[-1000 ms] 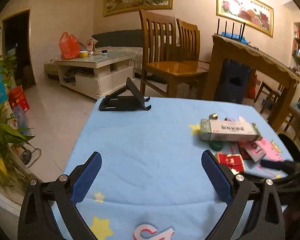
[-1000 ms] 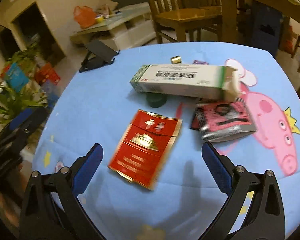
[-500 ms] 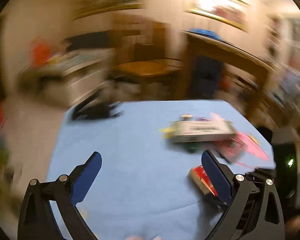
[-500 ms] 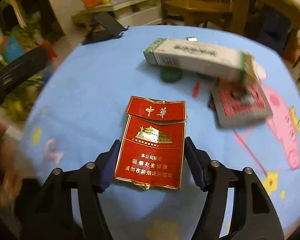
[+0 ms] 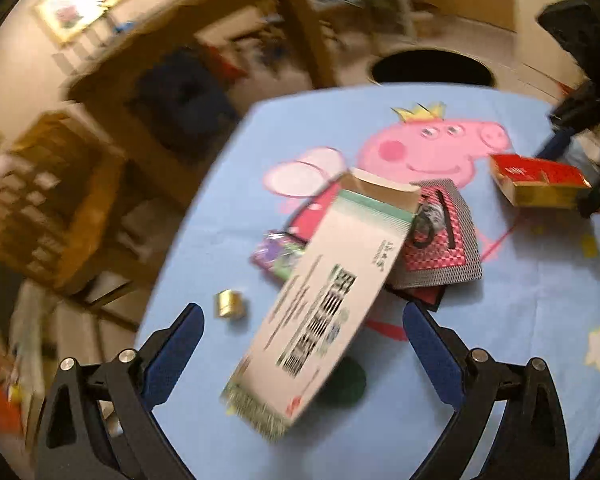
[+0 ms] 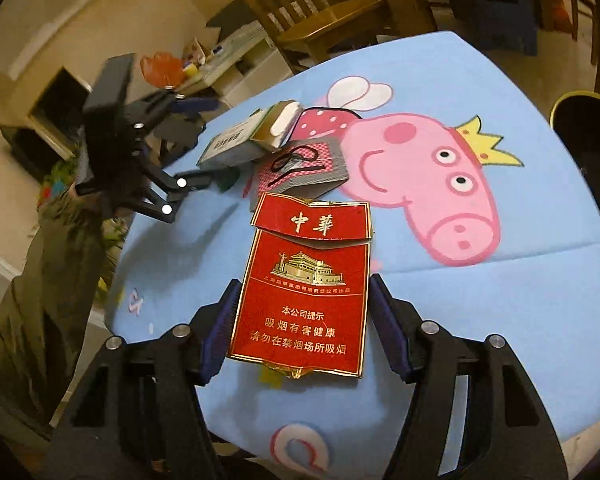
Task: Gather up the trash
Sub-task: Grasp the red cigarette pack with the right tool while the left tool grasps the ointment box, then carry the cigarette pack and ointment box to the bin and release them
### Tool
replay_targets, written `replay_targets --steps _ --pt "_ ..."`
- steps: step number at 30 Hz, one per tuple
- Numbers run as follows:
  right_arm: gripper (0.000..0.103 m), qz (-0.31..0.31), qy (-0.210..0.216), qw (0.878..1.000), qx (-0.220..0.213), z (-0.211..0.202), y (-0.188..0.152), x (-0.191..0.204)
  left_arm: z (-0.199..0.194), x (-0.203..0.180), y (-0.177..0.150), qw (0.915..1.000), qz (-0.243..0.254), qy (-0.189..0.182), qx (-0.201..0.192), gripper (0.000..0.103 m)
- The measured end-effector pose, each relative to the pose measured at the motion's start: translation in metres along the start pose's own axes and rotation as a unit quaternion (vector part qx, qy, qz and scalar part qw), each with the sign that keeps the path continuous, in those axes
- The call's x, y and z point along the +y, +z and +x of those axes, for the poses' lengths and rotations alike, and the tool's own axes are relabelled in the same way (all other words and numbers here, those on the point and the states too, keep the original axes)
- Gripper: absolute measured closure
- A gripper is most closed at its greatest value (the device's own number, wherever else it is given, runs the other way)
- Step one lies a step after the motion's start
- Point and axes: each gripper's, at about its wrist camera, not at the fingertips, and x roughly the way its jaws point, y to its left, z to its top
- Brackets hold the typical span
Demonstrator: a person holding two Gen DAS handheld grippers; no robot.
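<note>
While our right gripper (image 6: 300, 320) pinches one red cigarette pack (image 6: 300, 292) at lower centre, our left gripper (image 5: 300, 344) stands spread around one long white carton (image 5: 324, 304). We count two more flattened packs, one gold cap (image 5: 228, 303).

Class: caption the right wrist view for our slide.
Right gripper clamps a red cigarette pack above the cartoon tablecloth.

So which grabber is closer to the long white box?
Left. The left gripper is open with the long white box between its fingers, not squeezed. The right gripper is farther off, shut on the red cigarette pack.
</note>
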Motion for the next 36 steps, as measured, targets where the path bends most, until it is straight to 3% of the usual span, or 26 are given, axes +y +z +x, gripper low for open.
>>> replay_targets --steps 1,3,5,9,12,16,19,24,29,36 --pt "0.04 0.009 0.01 1.0 -0.004 0.0 -0.001 -0.007 0.008 0.0 0.003 0.9996 0.015 -0.019 0.011 0.012" --pt "0.04 0.027 0.037 0.999 -0.015 -0.004 0.001 -0.019 0.02 -0.001 0.0 0.9976 0.023 -0.058 0.028 0.04" --pt "0.04 0.036 0.038 0.998 -0.022 -0.011 0.003 -0.028 0.022 -0.002 -0.002 0.9957 0.021 -0.084 0.033 0.051" --pt "0.04 0.045 0.044 0.997 -0.035 -0.017 0.007 -0.033 0.006 -0.005 -0.013 0.9949 -0.008 -0.101 0.006 0.055" --pt "0.04 0.046 0.047 0.997 -0.038 -0.018 0.008 -0.032 -0.021 -0.01 -0.026 0.9916 -0.06 -0.107 -0.04 0.055" --pt "0.04 0.043 0.043 0.997 -0.04 -0.018 0.004 -0.026 -0.056 -0.022 -0.047 0.9746 -0.141 -0.138 -0.105 0.055" --pt "0.04 0.049 0.037 0.997 -0.044 -0.015 0.002 -0.025 -0.059 -0.041 -0.057 0.9707 -0.184 -0.118 -0.101 0.055" --pt "0.04 0.053 0.04 0.996 -0.066 -0.022 0.001 -0.026 -0.074 -0.068 -0.071 0.9535 -0.262 -0.107 -0.104 0.056" --pt "0.04 0.065 0.042 0.993 -0.088 -0.037 -0.001 -0.035 -0.096 -0.07 -0.067 0.9465 -0.288 -0.085 -0.119 0.056" --pt "0.04 0.091 0.039 0.987 -0.125 -0.068 0.003 -0.062 -0.105 -0.071 -0.031 0.9397 -0.302 -0.073 -0.144 0.056"
